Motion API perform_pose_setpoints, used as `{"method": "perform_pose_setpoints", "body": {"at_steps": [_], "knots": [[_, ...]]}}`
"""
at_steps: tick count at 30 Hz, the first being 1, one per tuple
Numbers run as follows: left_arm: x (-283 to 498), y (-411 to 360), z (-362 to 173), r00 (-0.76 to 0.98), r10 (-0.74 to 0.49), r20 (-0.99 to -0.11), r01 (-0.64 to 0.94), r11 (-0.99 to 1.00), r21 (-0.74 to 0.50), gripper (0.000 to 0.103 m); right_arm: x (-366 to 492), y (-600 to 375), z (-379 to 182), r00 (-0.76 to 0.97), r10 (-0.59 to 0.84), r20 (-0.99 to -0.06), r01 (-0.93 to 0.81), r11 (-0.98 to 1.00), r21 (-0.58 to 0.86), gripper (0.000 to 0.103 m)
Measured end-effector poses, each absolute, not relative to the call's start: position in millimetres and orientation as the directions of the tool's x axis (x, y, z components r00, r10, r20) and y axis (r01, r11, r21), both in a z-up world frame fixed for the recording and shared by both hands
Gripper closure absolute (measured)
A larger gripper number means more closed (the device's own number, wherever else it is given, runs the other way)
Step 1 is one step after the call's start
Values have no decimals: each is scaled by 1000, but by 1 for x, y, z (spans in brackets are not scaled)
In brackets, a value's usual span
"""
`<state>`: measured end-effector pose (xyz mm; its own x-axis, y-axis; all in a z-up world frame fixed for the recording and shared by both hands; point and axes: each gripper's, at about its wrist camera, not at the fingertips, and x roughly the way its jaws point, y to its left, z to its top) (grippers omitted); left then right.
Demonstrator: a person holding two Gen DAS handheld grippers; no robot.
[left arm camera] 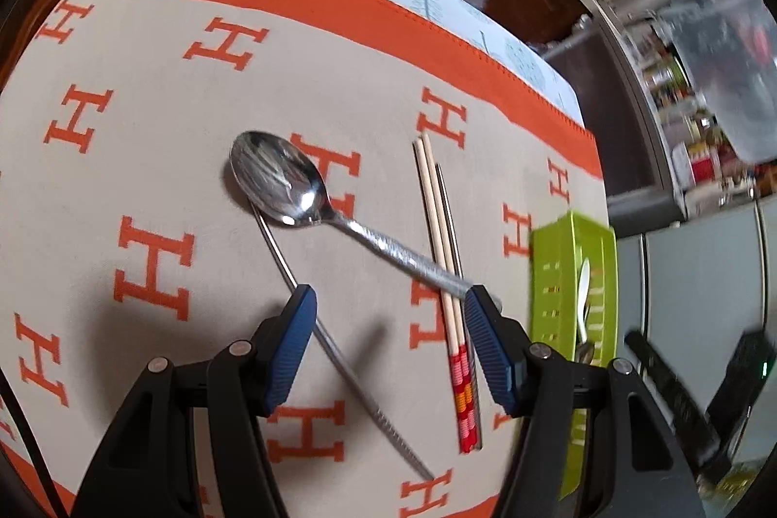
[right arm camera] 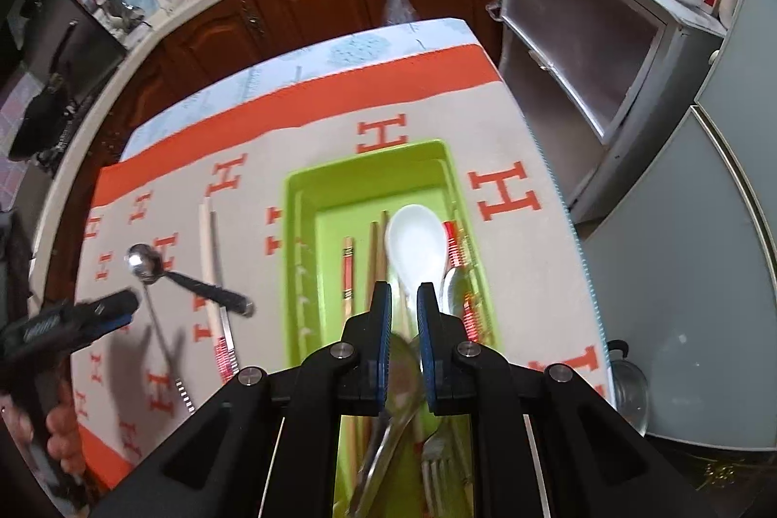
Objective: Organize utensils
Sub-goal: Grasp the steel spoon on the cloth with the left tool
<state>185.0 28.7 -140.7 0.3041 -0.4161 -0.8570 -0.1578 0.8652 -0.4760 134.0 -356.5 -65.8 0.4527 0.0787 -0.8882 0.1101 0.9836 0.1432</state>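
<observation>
- Left gripper (left arm camera: 391, 343) hangs half-open and empty over the cloth, jaws straddling the metal chopstick (left arm camera: 335, 348), seemingly lining up a pick.
- Just beyond, the steel spoon (left arm camera: 291, 183) lies across the wooden chopsticks (left arm camera: 439, 256), awaiting sorting.
- Right gripper (right arm camera: 404, 324), barely parted, hovers above the green tray (right arm camera: 301, 275); a blurred spoon (right arm camera: 400, 377) sits between its pads, apparently being let go beside the white spoon (right arm camera: 416, 248).

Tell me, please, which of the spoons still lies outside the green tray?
The steel spoon on the orange-and-beige cloth, its handle crossing the chopsticks. The white ceramic spoon already lies inside the green plastic tray.
</observation>
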Motion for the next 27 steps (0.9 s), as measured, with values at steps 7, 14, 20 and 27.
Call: {"method": "perform_pose_setpoints", "body": {"at_steps": [7, 14, 20, 27], "knots": [[200, 25, -155, 278, -409, -869, -242, 846, -475, 44, 110, -353, -45, 493, 119, -862, 93, 978, 188, 92], [217, 9, -173, 245, -341, -908, -303, 862, -406, 56, 101, -354, -44, 504, 119, -856, 94, 977, 191, 92], [227, -14, -173, 218, -222, -950, -295, 913, -281, 56, 96, -357, -55, 492, 132, -861, 87, 976, 199, 92], [241, -48, -173, 166, -25, -986, -244, 967, -66, 72, 86, -367, -63, 500, 141, -854, 105, 970, 222, 92]]}}
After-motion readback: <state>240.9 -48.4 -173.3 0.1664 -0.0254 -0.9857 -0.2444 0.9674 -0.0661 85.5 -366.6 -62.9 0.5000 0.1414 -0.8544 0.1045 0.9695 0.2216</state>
